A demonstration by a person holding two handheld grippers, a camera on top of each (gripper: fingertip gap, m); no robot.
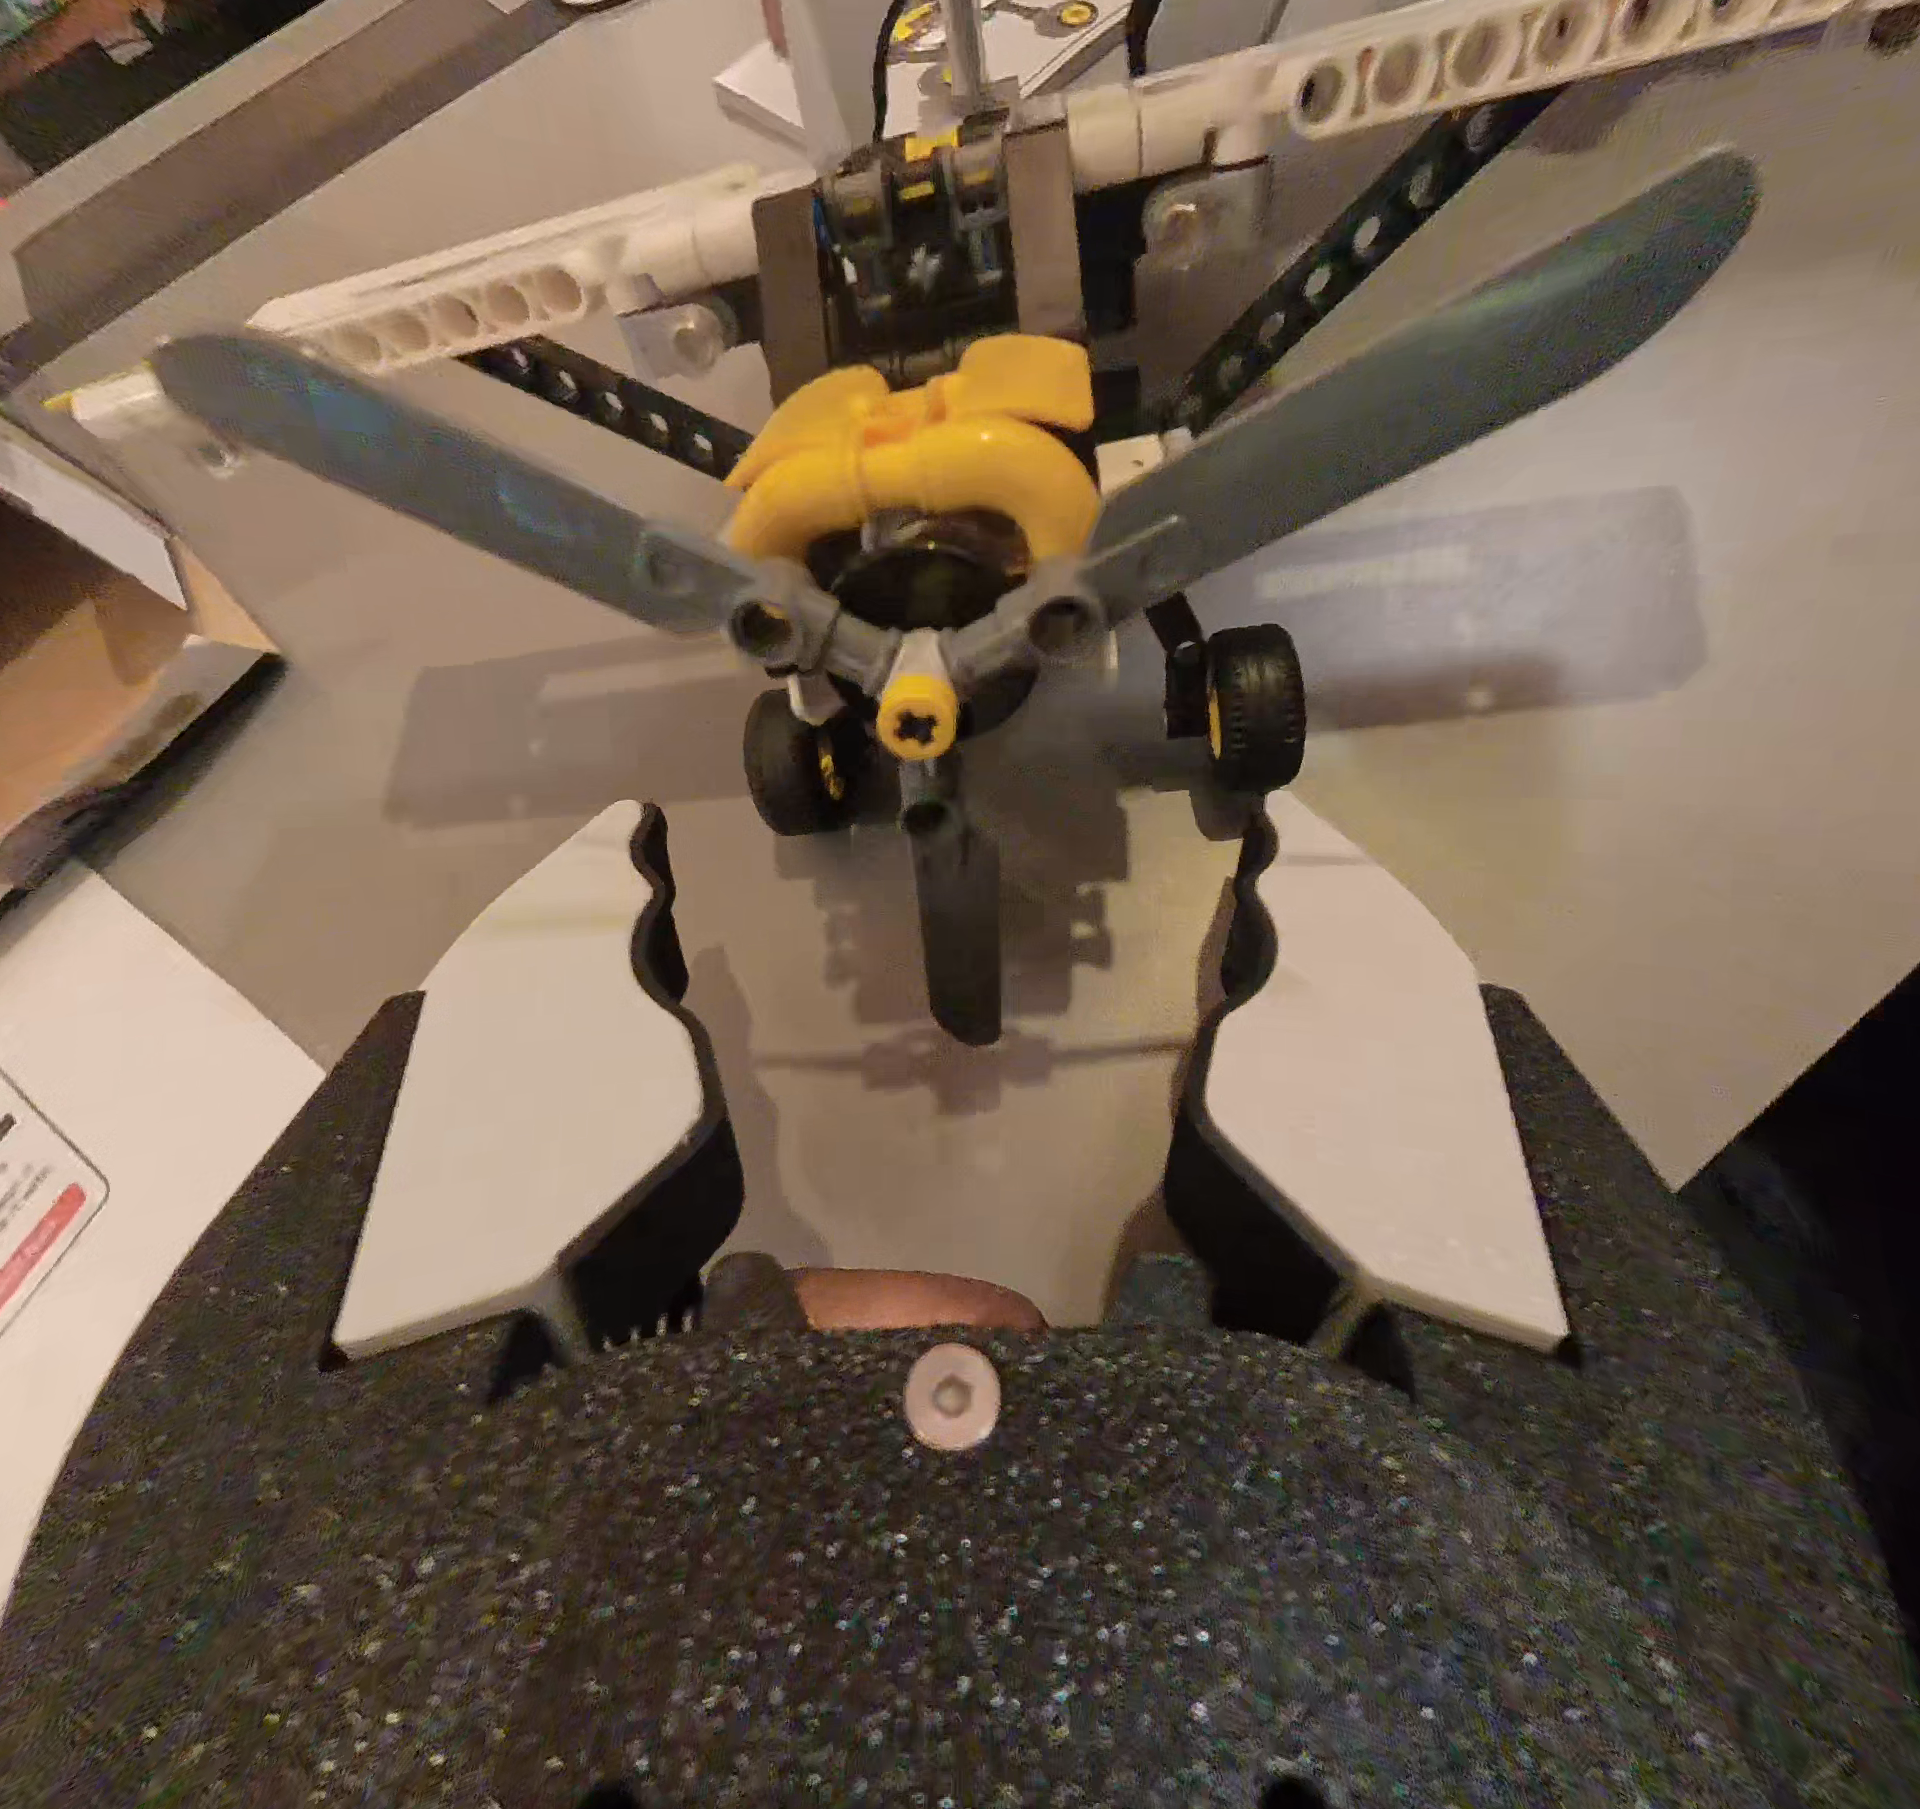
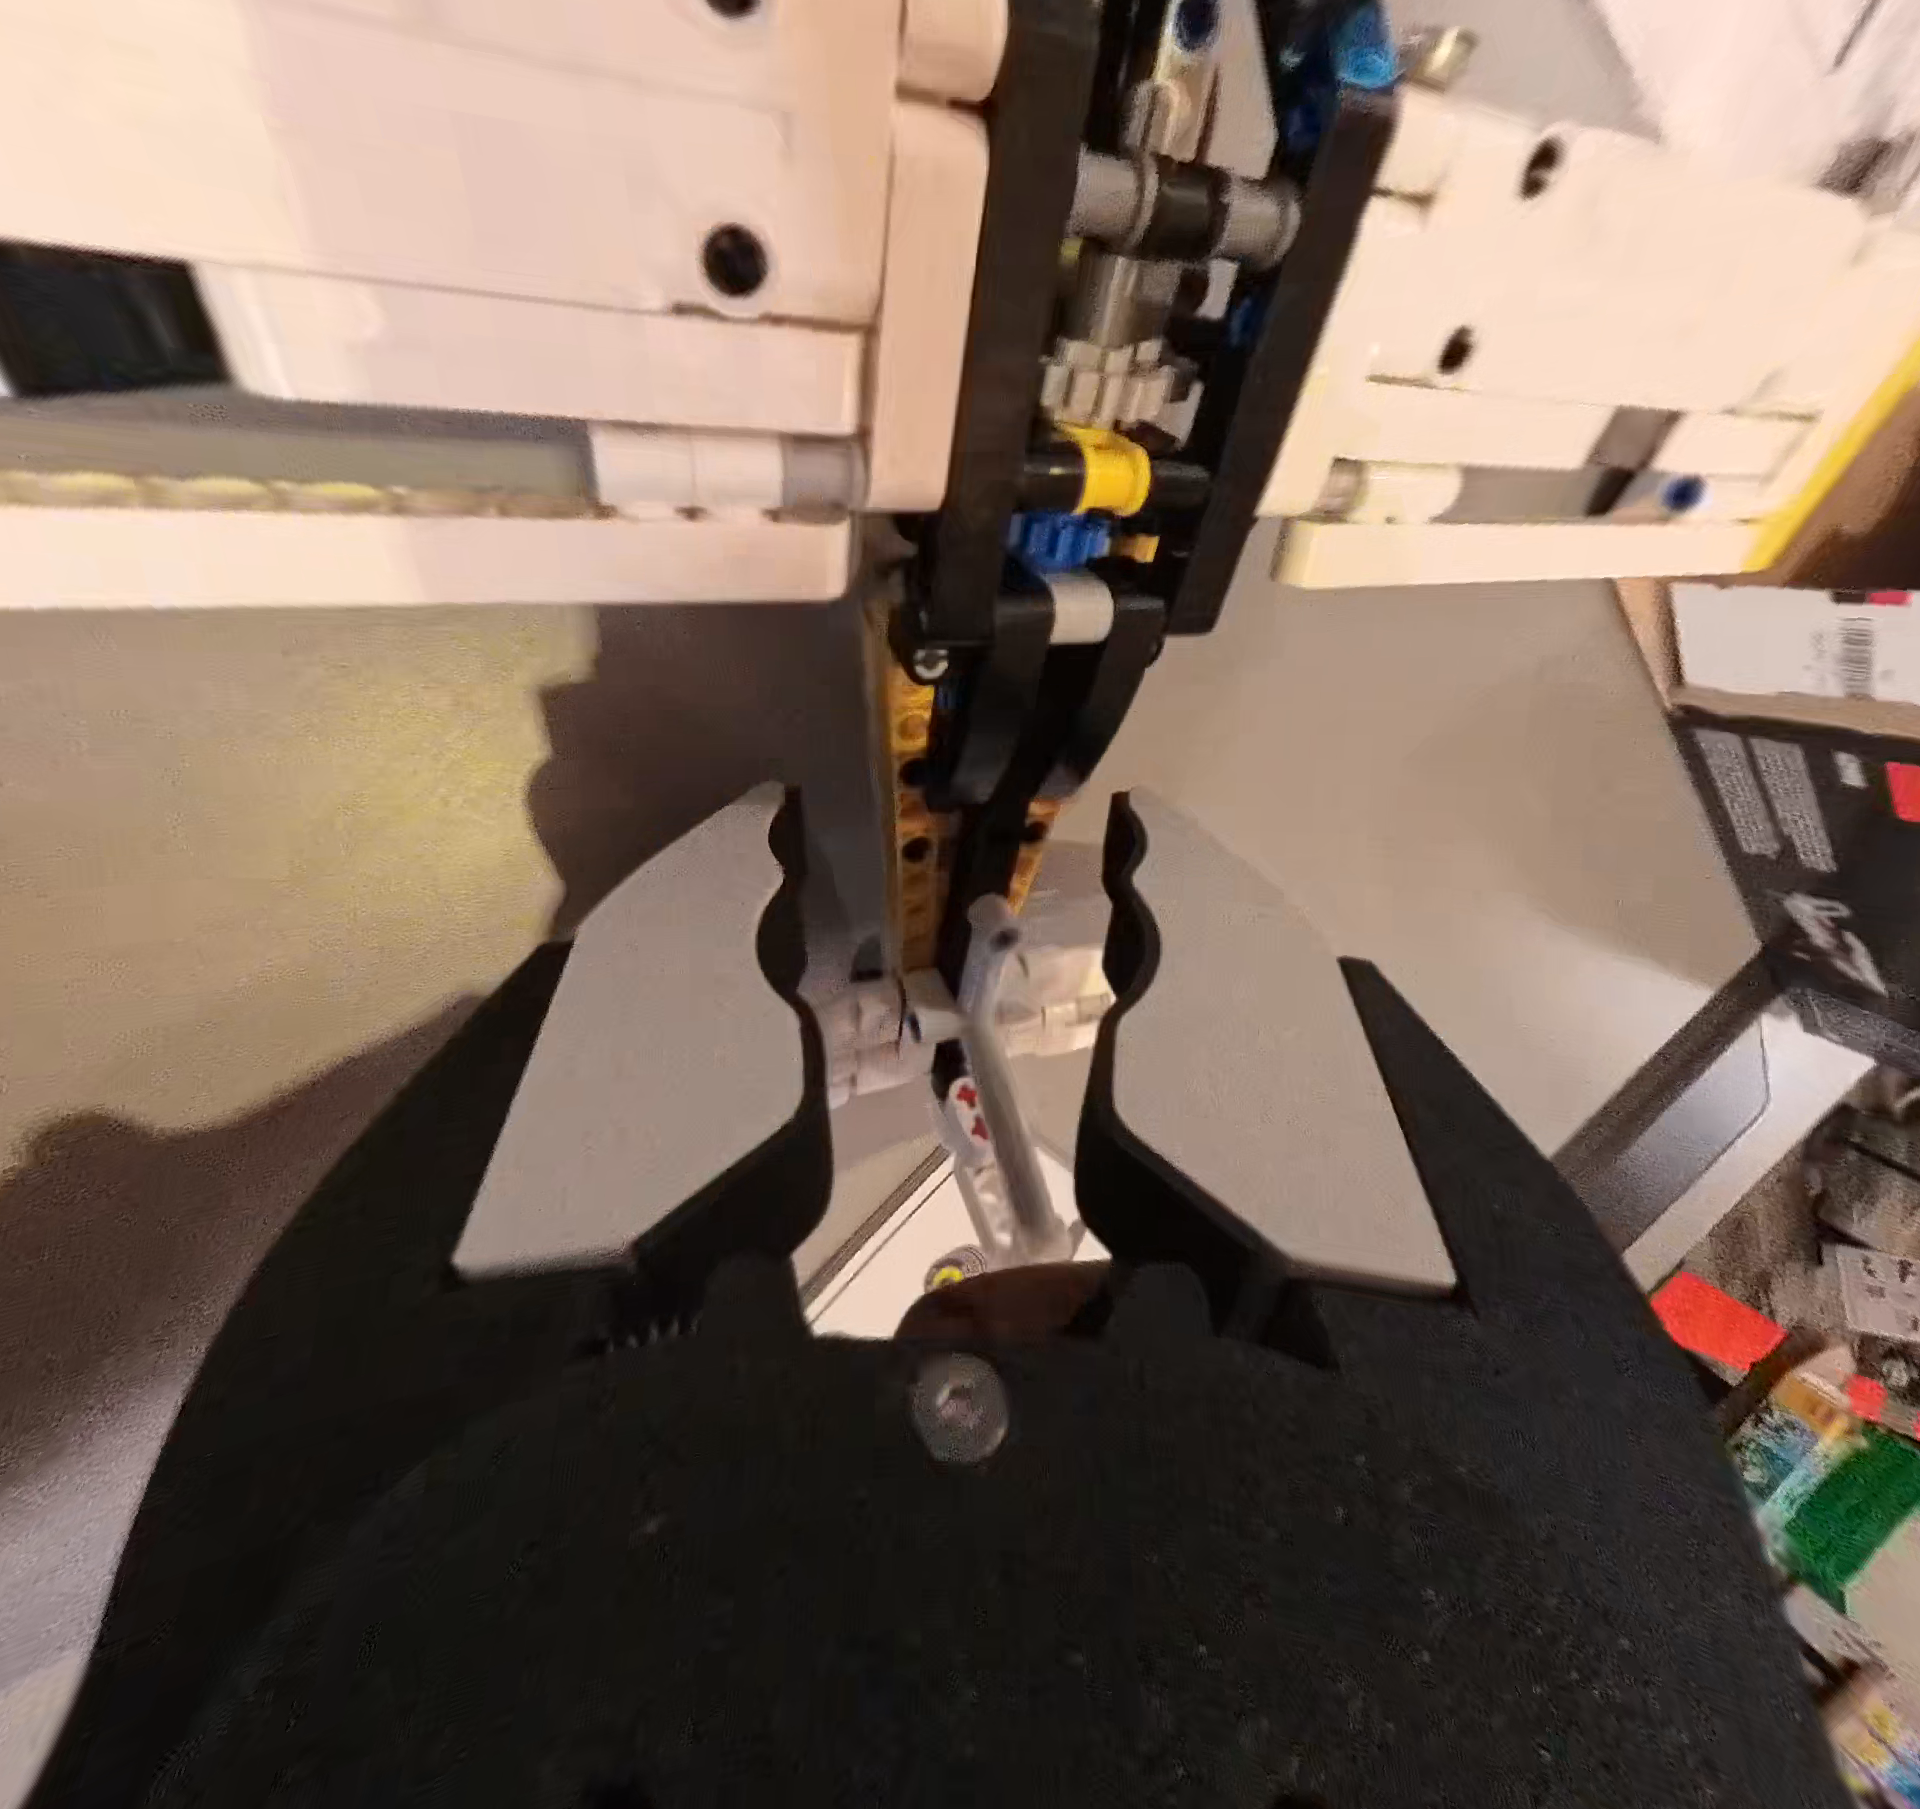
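Observation:
A toy plane built of plastic bricks stands on a grey table. In the left wrist view I face its yellow nose, its grey three-blade propeller, two black wheels and its white wings. My left gripper is wide open. The lower blade lies between its fingers, and neither pad touches it. My right gripper is at the plane's tail, shut on the white tail pieces, with the fuselage and wings ahead. Its pale fingers show behind the plane in the left wrist view.
A cardboard box and a white box with a label are at the table's left. A printed booklet lies beyond the plane. In the right wrist view a black box and coloured clutter sit to the right.

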